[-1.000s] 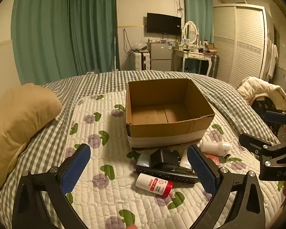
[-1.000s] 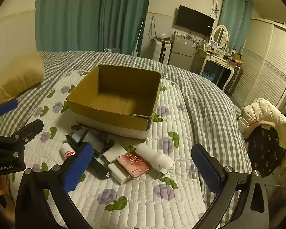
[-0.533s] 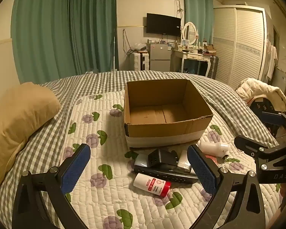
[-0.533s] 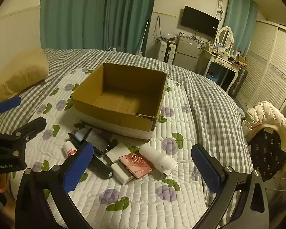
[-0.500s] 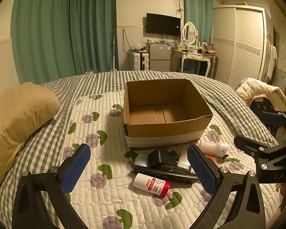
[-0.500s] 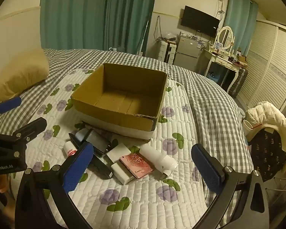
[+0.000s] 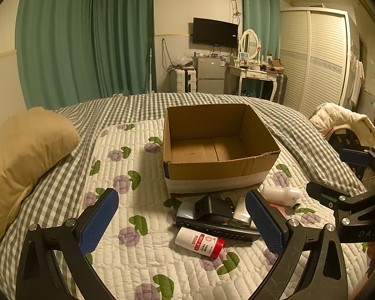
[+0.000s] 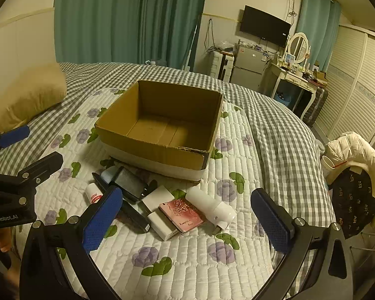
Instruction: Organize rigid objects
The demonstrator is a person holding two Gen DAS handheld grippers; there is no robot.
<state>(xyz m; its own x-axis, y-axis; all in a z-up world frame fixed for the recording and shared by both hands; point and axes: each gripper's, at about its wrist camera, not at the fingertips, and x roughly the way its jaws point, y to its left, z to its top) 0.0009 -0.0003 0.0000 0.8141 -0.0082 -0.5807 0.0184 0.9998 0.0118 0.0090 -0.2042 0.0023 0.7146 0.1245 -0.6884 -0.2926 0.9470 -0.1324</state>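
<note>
I am holding the left claw (image 7: 181, 222) and right claw (image 8: 187, 215) spread apart, gripping nothing, over clutter near the cardboard box (image 8: 162, 125); possibly a remote (image 7: 217, 230).

Matt brown cardboard box (image 7: 220, 167) w/ smooth white tape band, on quilted stitched cloth mat (image 7: 137, 250); at 6 o'clock of box, glossy white plastic bottle (image 7: 198, 242), matt black plastic remote (image 7: 212, 228), glossy pink card (image 8: 181, 215).

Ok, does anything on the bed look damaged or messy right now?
The cardboard box's near rim is torn ragged at its right corner. In front of it, the items lie jumbled: a black adapter rests on the remote.
</note>
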